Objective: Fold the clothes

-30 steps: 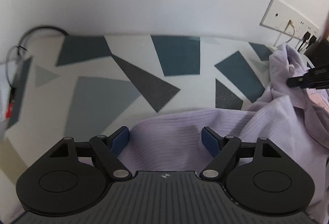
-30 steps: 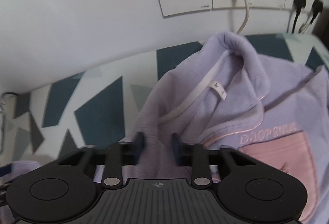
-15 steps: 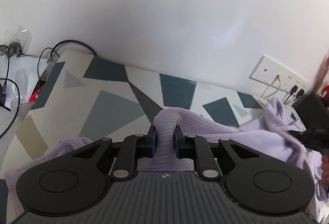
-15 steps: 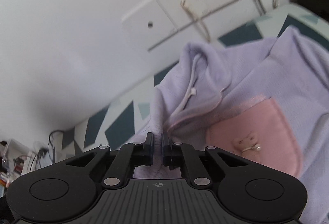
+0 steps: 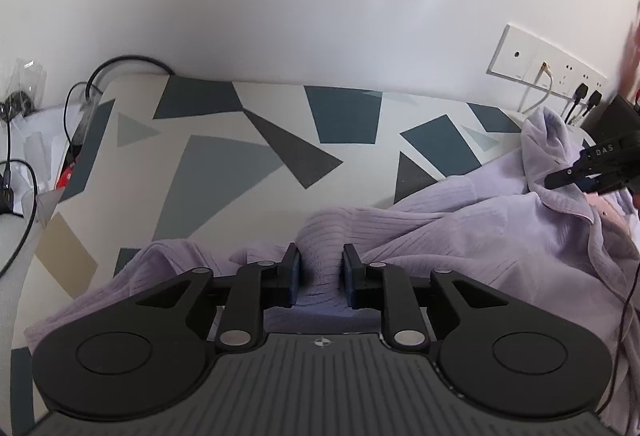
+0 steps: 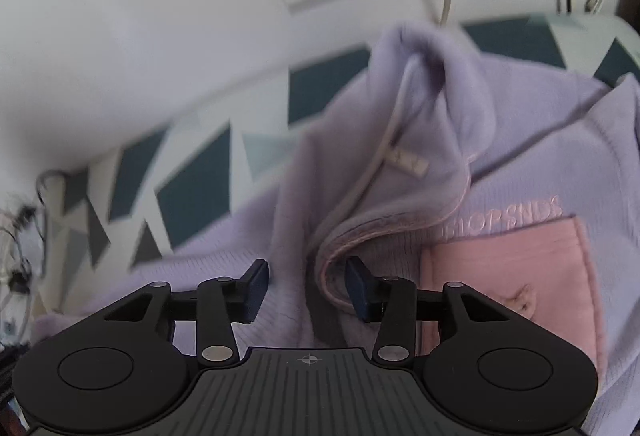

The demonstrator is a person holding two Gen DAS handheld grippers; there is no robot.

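A lilac ribbed garment with a pink chest pocket lies crumpled on the patterned table. My left gripper is shut on a raised fold of its ribbed fabric, which fills the gap between the pads. My right gripper hovers over the collar area, its jaws opening. Lilac cloth lies under and between the pads, and the pink-trimmed collar edge runs close to the right pad, but neither pad presses on it. In the left wrist view the right gripper shows at the far right, above the collar.
A white wall with a socket panel and plugged cables rises behind the table. Loose black cables and clutter sit past the table's left edge. A black box stands at the far right.
My left gripper shut on a fold of the ribbed fabric and drew it up and back. My right gripper, shut on cloth beside the collar half a second ago, has spread its jaws.
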